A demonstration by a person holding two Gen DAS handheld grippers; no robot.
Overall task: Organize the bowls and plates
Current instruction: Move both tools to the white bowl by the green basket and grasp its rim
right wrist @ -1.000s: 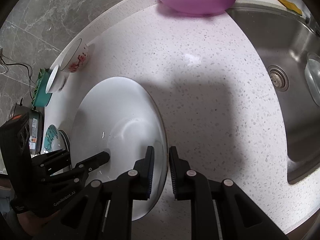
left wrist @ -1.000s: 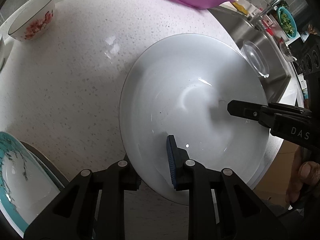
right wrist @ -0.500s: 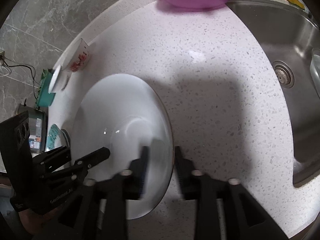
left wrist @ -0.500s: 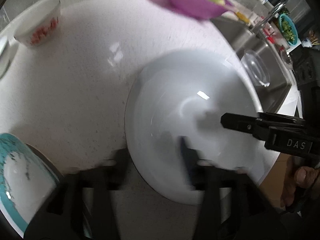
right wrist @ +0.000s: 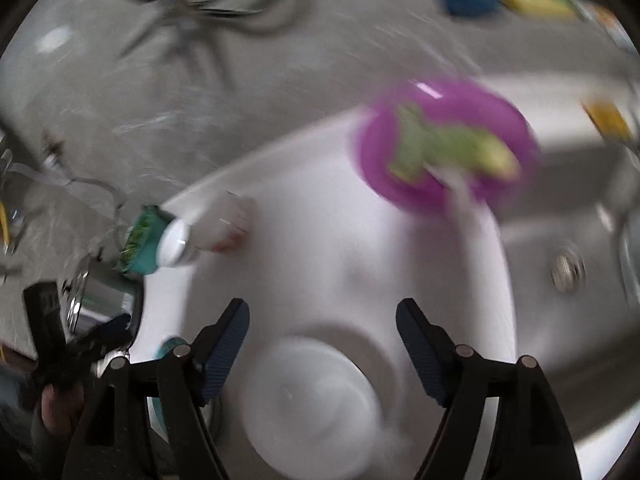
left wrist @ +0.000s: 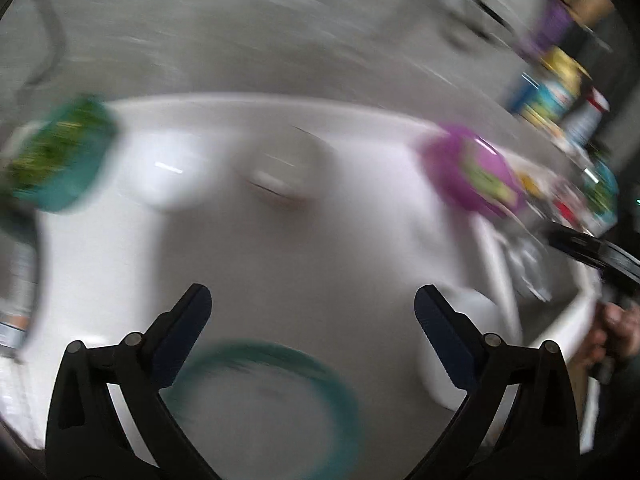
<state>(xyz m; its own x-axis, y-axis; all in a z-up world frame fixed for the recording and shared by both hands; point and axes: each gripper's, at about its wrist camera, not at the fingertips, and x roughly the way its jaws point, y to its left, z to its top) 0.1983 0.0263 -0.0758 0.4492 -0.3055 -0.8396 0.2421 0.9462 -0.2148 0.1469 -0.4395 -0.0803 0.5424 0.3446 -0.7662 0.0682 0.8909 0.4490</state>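
Presently recorded, both views heavily blurred:

1. Left black two-finger gripper (left wrist: 312, 306): jaws spread wide, having just been opening; nothing is clamped between the blue pads (left wrist: 188, 320). It is also seen at the lower left edge of the right wrist view, held by a hand.

2. Right black two-finger gripper (right wrist: 322, 320): jaws apart, likewise just opened; nothing is gripped. Its dark tip is seen at the right edge of the left wrist view, with the person's hand (left wrist: 612, 328) below it.

3. Large white round plate (right wrist: 312, 404): lying flat on the white speckled countertop (left wrist: 320, 248), seen below and between the right gripper's fingers, touched by neither gripper. Only an edge of it is caught in the left wrist view.

4. Teal-rimmed round plate (left wrist: 272, 400): seen low in the left wrist view, beneath the open left jaws; whether it lies flat or leans cannot be told.

5. Small white bowl with red floral print (right wrist: 224, 224): near the back edge of the counter, just beside a teal container of green leaves (right wrist: 140, 240).

6. Purple plastic basin holding green vegetable scraps (right wrist: 444, 148): set at the back of the counter, next to the stainless steel sink (right wrist: 560, 264).

7. Bottles and packets along the far wall: too blurred to identify.
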